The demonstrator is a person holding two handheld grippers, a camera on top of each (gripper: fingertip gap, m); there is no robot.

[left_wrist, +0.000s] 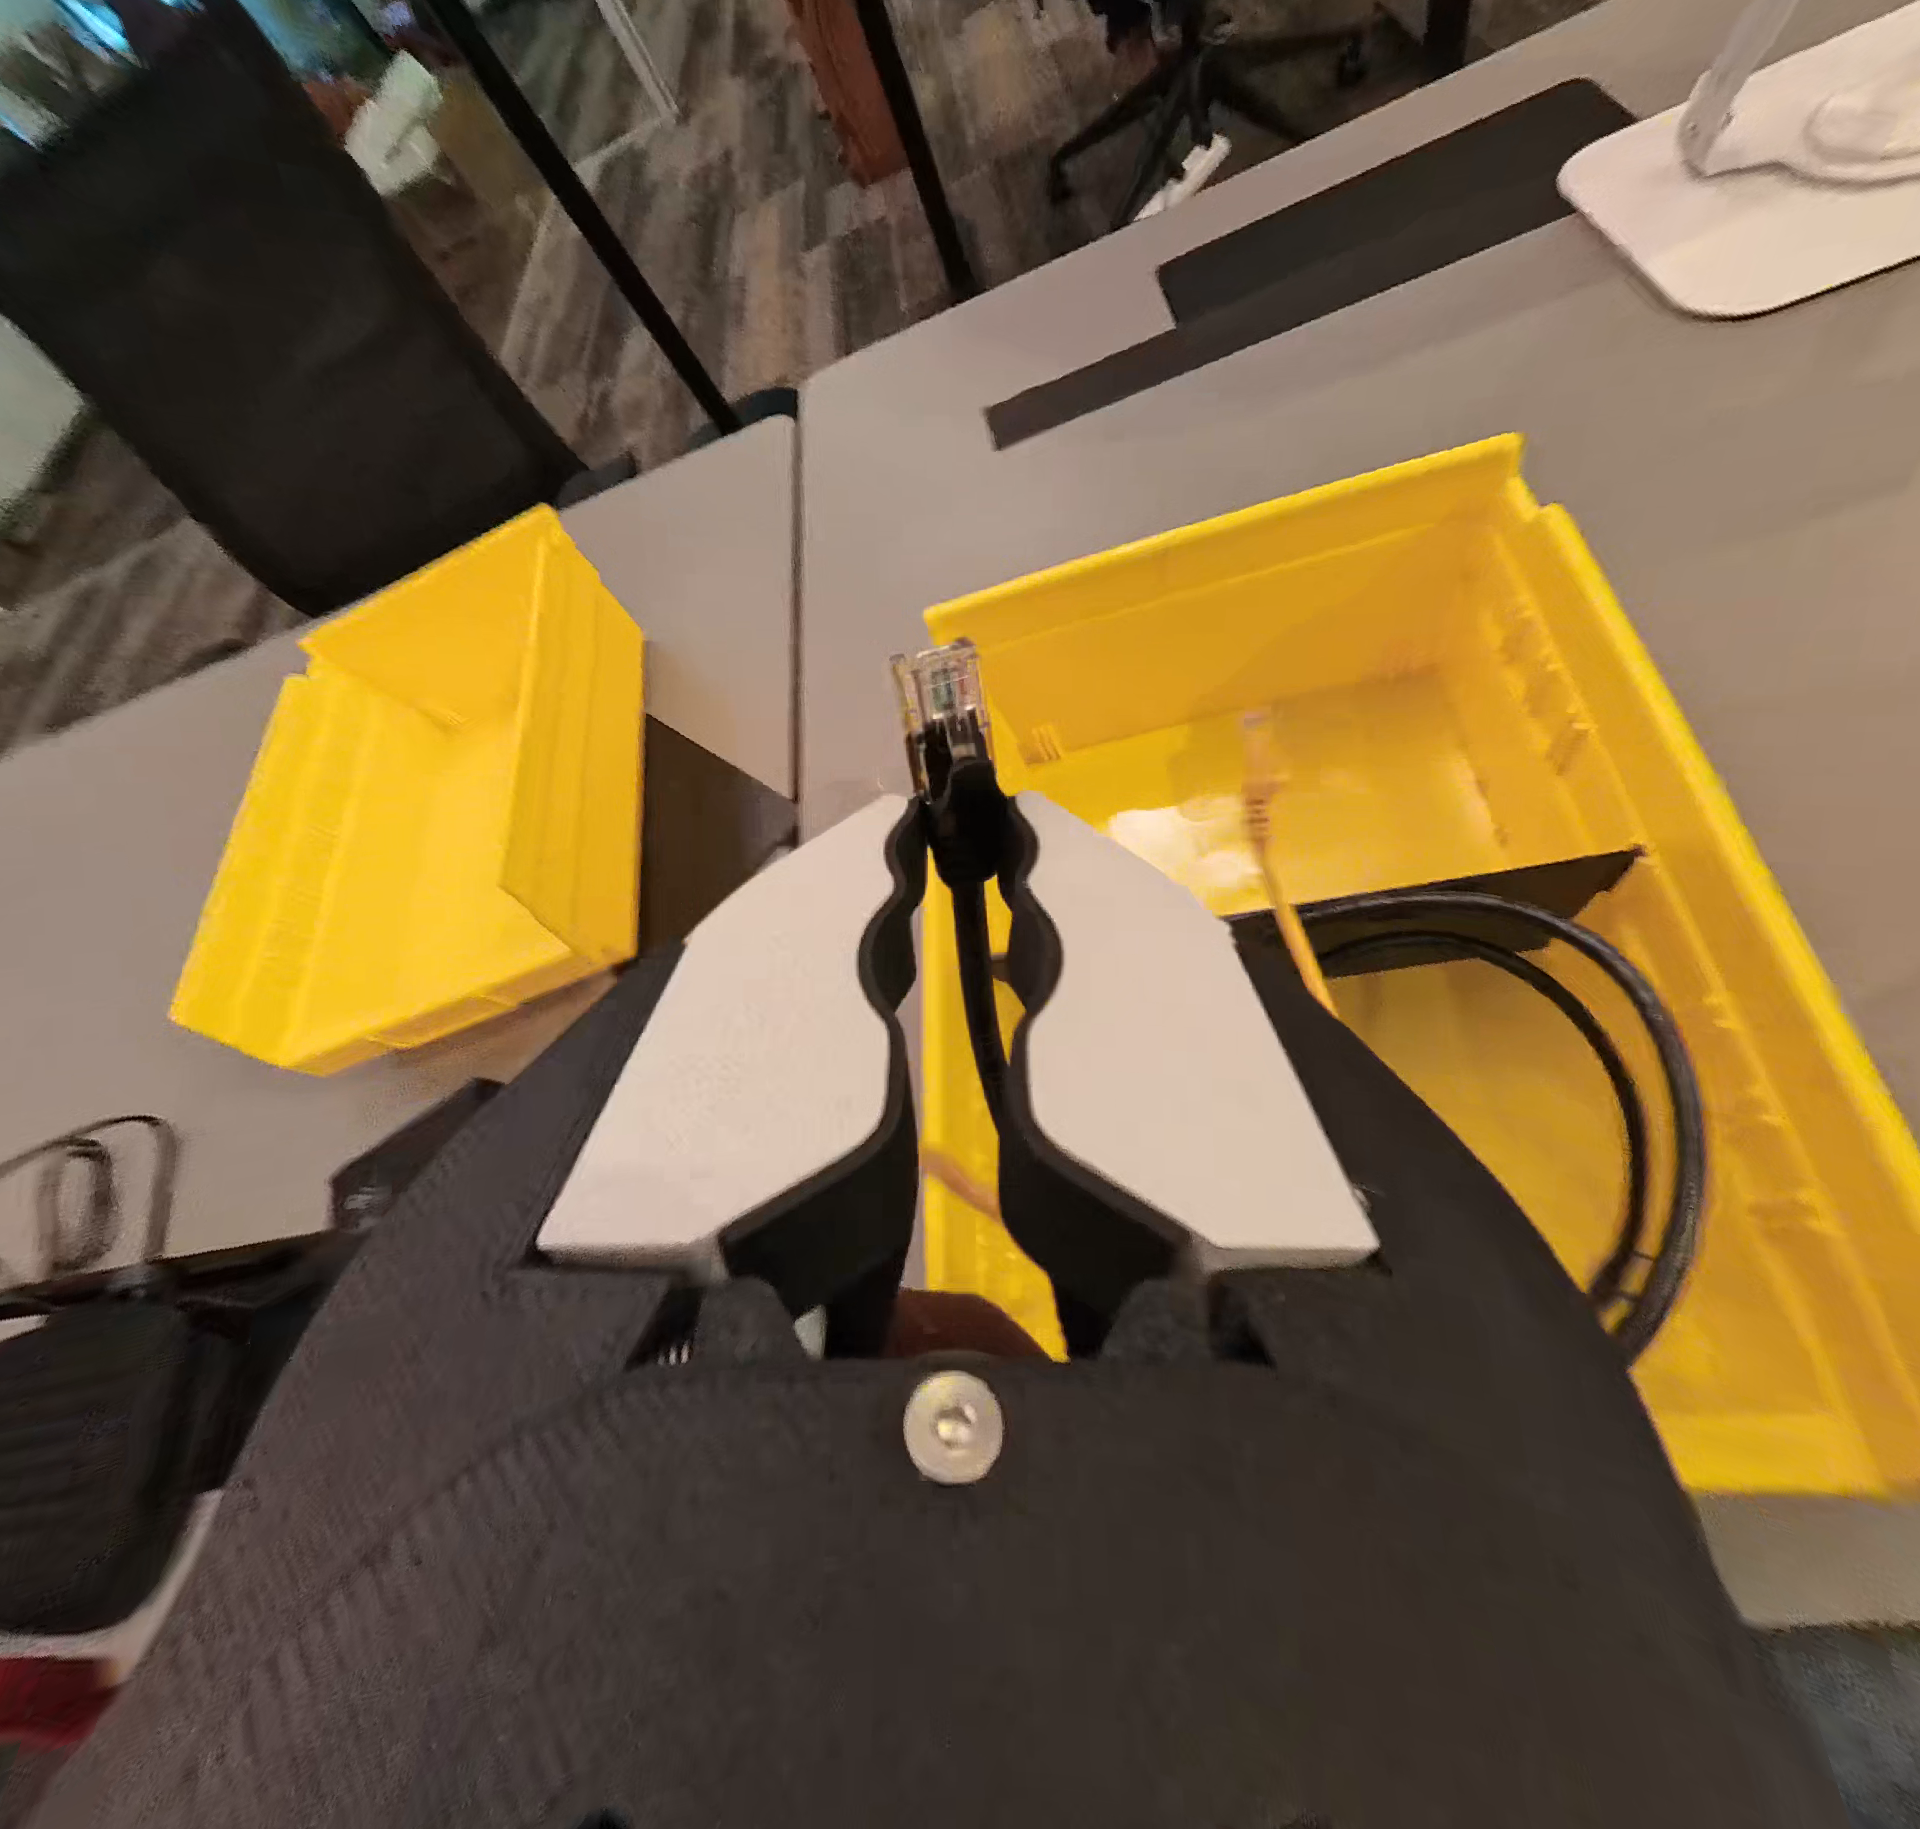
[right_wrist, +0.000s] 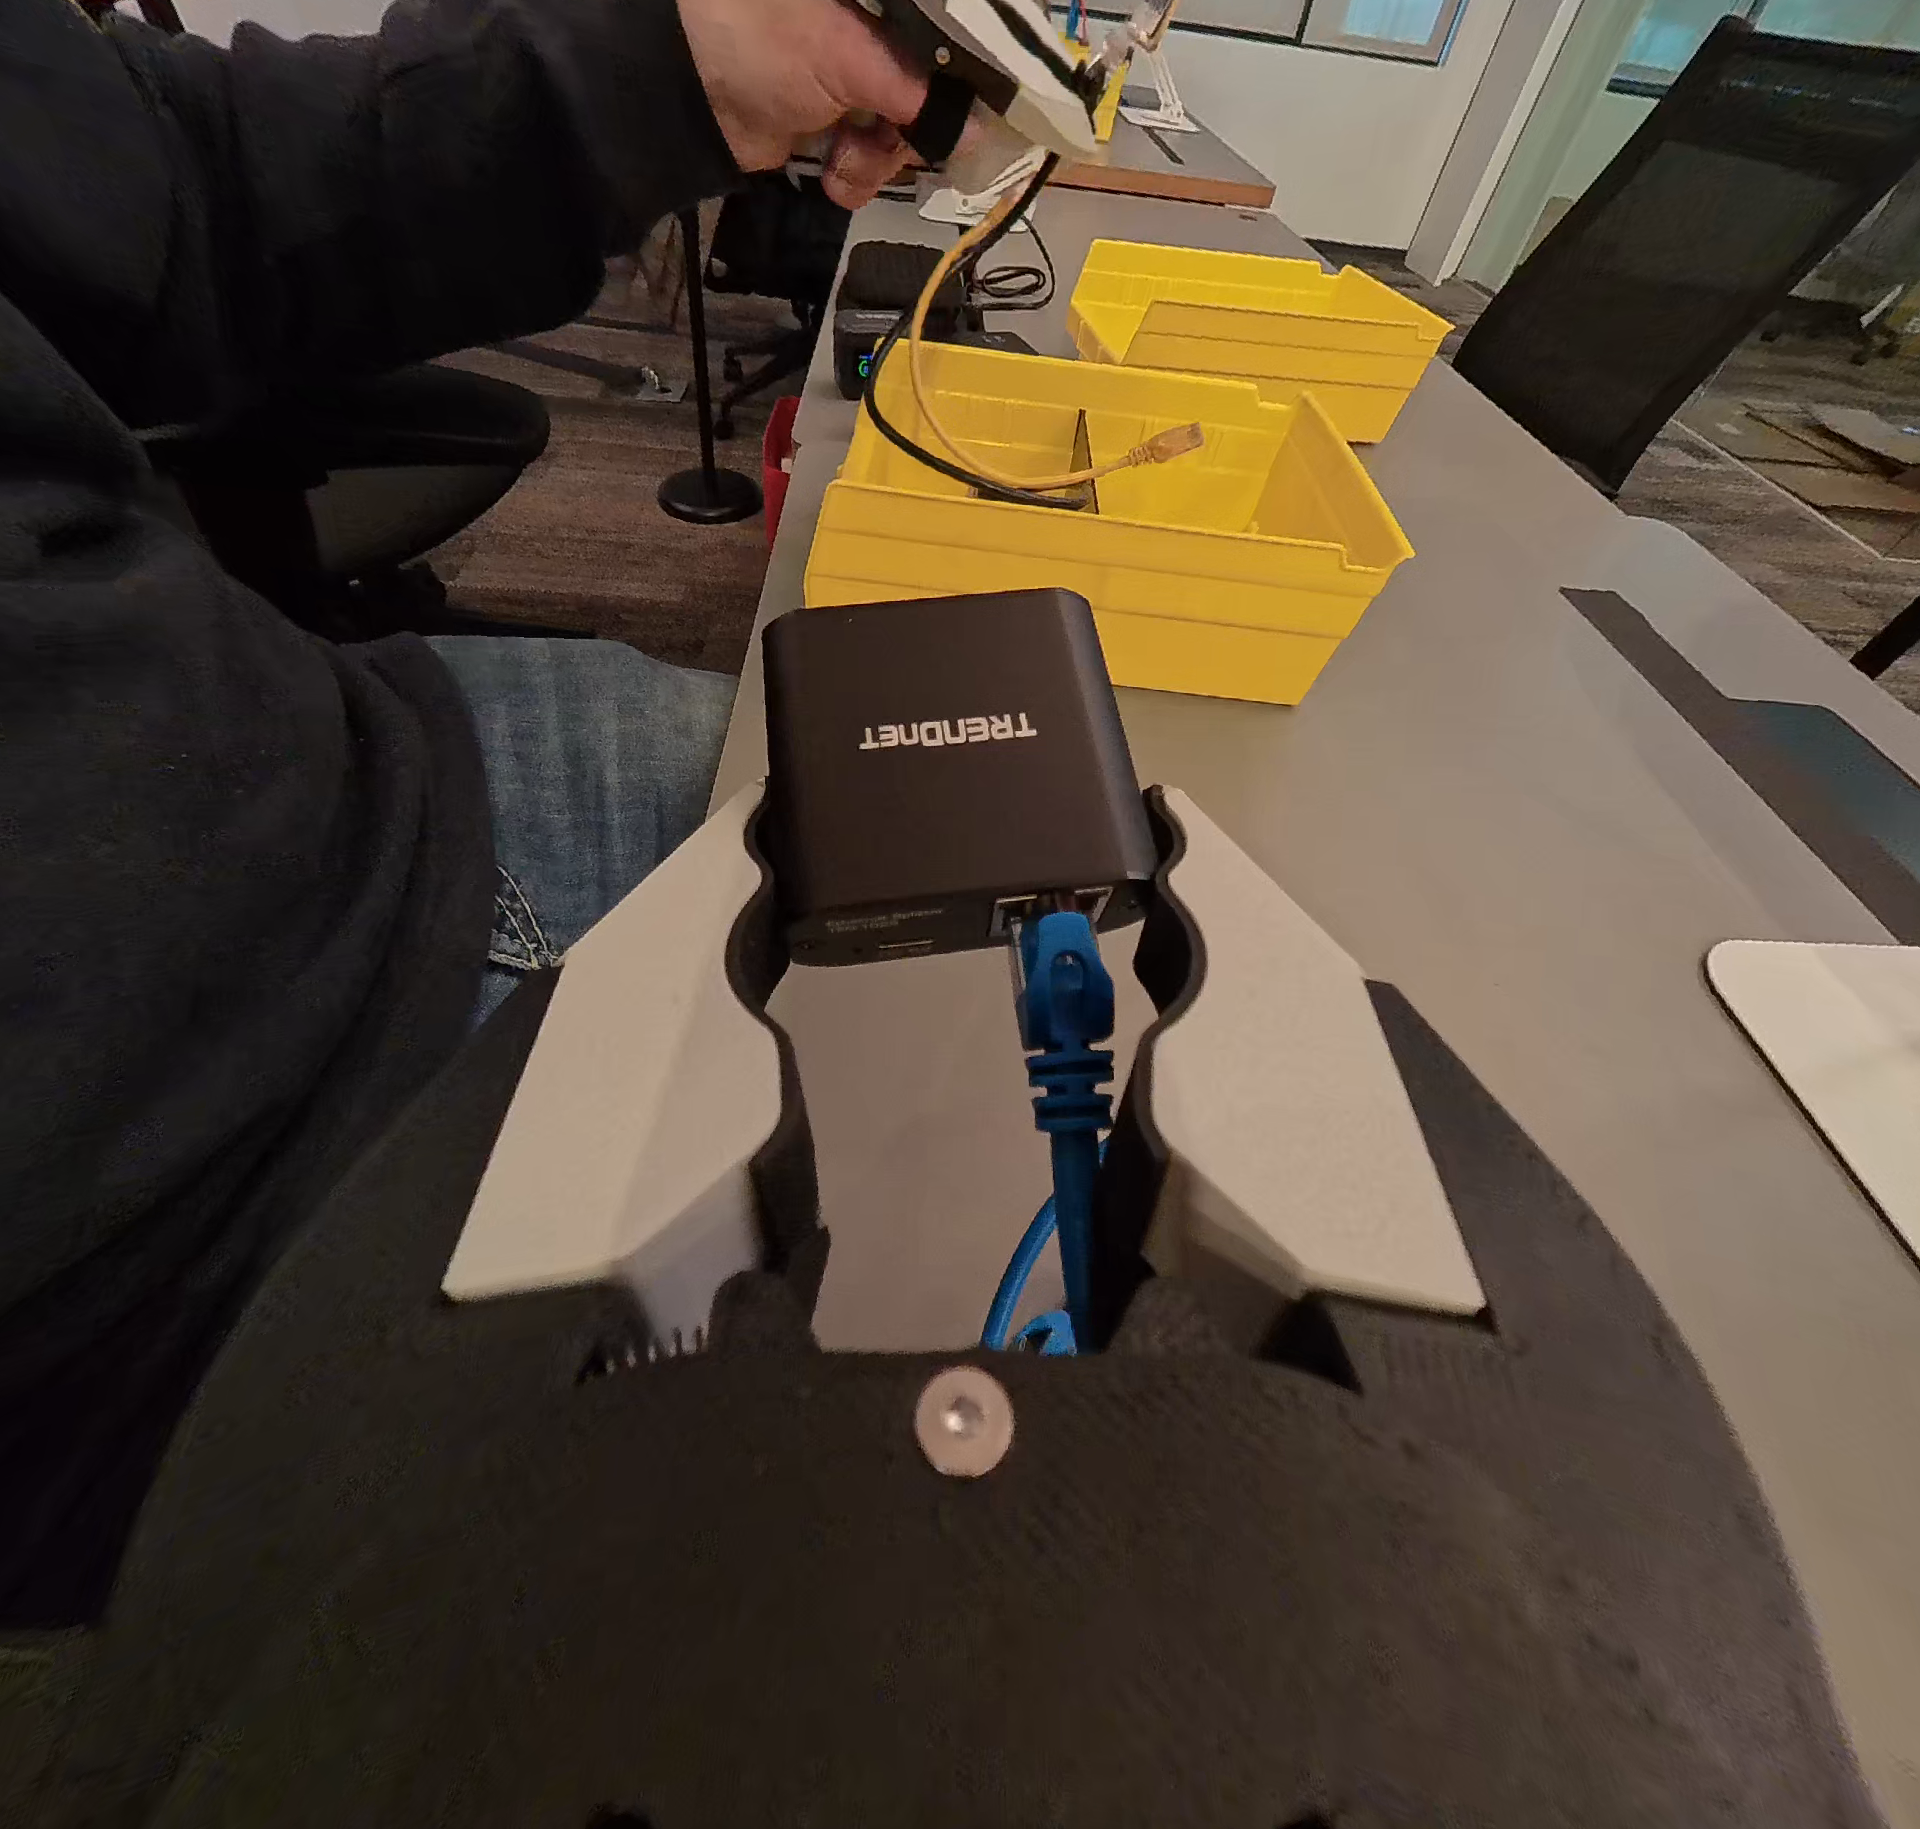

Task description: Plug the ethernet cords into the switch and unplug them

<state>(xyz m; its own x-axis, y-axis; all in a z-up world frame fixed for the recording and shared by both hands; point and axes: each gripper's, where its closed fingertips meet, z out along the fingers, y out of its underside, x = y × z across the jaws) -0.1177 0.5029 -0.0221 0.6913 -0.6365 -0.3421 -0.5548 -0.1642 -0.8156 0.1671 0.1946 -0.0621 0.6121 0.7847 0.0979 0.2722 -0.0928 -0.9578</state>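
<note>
The left tool is pinched tight on a black cord just behind its clear plug, which sticks out past the fingertips, raised above the bench. The cord's glossy round loop drops into the near compartment of a long yellow bin right below. A dark divider crosses that bin, and an orange cord lies over it with its plug in the far compartment. A second, smaller yellow bin sits to the left, apart from the first; both are ribbed hard plastic. A white flat stand base rests at the far right.

The right tool grips the switch, a smooth black box with rounded edges, its fingers pressed to both side walls, low at the bench's near edge. A blue cord with a ribbed boot is seated in one port on the face turned toward the camera; the port beside it looks free. Beyond the switch stand the two bins, and above them a hand holds the left tool with black and orange cords hanging down into the nearer bin.
</note>
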